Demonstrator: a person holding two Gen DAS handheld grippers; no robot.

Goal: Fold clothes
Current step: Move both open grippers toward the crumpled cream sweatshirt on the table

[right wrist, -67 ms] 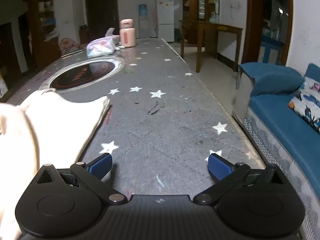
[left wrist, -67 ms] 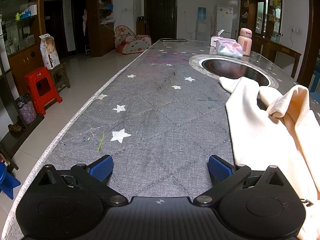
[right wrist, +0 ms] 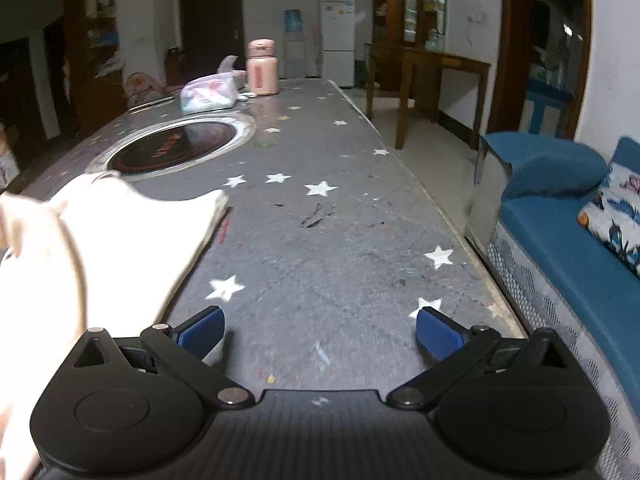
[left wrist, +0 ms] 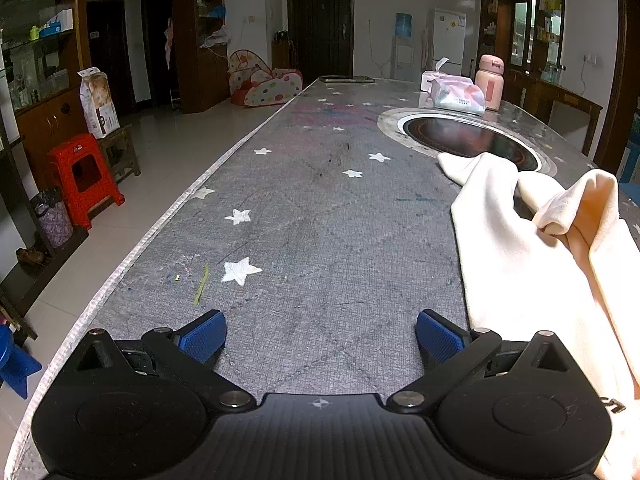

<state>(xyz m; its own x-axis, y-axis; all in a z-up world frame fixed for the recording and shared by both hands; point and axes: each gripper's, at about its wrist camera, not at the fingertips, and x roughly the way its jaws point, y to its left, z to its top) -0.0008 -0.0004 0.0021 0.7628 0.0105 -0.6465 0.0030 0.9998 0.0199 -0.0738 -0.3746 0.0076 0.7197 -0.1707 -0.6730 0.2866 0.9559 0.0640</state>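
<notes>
Cream cloth (left wrist: 520, 280) lies crumpled on the grey star-printed table (left wrist: 320, 240), stretched lengthwise between the two tools. In the left wrist view it fills the right side of the frame, one end reaching the rim of the round dark cooktop (left wrist: 464, 136) set into the table, with a raised fold standing up partway along it. The left tongs (left wrist: 321, 338) sit low over bare table with their blue pads spread wide apart and nothing between them; the cloth's edge runs just beside the right pad (left wrist: 438, 338), and whether the two touch cannot be told.

From the right wrist view the same cloth (right wrist: 100, 248) covers the left side, slightly blurred, with a pointed corner lying flat toward the middle of the table. The right tongs (right wrist: 320, 334) are likewise spread wide and empty, the cloth's edge close beside the left pad (right wrist: 200, 330).

Beyond the cooktop stand a pink bottle (right wrist: 262, 68) and a tissue pack (right wrist: 208, 96), just beside each other and well apart from the cloth. A blue sofa (right wrist: 560, 248) runs along the table's right side, and a red stool (left wrist: 82, 178) stands on the floor to the left.
</notes>
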